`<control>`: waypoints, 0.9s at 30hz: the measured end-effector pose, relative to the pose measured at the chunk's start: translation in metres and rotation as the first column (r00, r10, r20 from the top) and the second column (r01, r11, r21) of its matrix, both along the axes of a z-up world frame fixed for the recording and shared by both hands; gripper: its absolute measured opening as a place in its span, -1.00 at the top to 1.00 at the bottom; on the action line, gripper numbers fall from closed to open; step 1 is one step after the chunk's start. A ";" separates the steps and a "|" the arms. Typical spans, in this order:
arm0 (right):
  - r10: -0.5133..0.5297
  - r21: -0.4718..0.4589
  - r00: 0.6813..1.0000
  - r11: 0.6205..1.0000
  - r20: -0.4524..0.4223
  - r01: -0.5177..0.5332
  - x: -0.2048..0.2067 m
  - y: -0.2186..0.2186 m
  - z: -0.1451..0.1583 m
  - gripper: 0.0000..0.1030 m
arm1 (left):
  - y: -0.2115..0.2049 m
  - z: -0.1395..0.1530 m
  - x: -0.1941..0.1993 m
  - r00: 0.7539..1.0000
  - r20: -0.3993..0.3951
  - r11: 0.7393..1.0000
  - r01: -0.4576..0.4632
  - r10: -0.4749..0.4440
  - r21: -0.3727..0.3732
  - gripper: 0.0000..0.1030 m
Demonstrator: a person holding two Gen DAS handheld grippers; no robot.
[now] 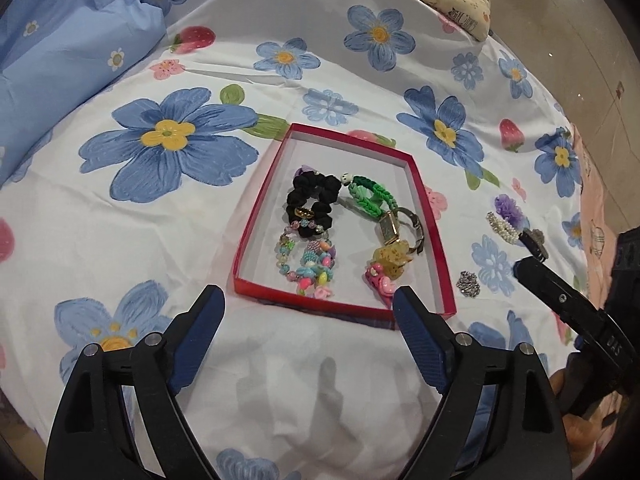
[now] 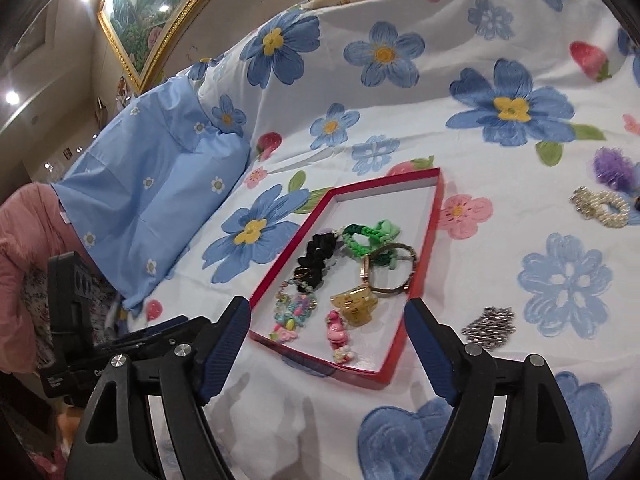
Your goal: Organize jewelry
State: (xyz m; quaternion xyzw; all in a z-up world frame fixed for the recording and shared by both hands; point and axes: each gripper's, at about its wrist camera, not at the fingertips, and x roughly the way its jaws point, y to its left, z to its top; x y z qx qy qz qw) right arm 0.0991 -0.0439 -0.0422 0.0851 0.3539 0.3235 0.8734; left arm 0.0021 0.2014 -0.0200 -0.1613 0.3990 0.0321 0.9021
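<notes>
Both tongs are hovering spread and empty over a bed, with a red tray of jewelry lying just ahead of them.

On the left, the left tongs (image 1: pixel 308 304) are gaping wide, gripping nothing, just short of the red tray (image 1: pixel 256 216) sitting on the flowered bedsheet (image 1: pixel 120 220). Inside the tray a black scrunchie (image 1: pixel 310 196) is lying beside a green braided band (image 1: pixel 368 196), with a beaded bracelet (image 1: pixel 304 264) nearer the tongs, then a watch (image 1: pixel 400 228), a yellow clip (image 1: pixel 394 258) and a pink charm (image 1: pixel 378 280). To the right of the tray, on the sheet, a silver chain piece (image 1: pixel 469 283), a pearl clip (image 1: pixel 502 226) and a purple flower (image 1: pixel 508 206) are lying apart. The right tongs (image 2: pixel 326 316) are also standing wide apart, holding nothing, near the tray's close end.
</notes>
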 end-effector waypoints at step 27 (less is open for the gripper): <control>-0.016 -0.154 0.966 0.986 0.259 0.058 -0.051 -0.013 0.064 -1.00 | -0.014 0.034 -0.029 0.992 0.113 0.975 -0.075 0.052 0.210 -0.93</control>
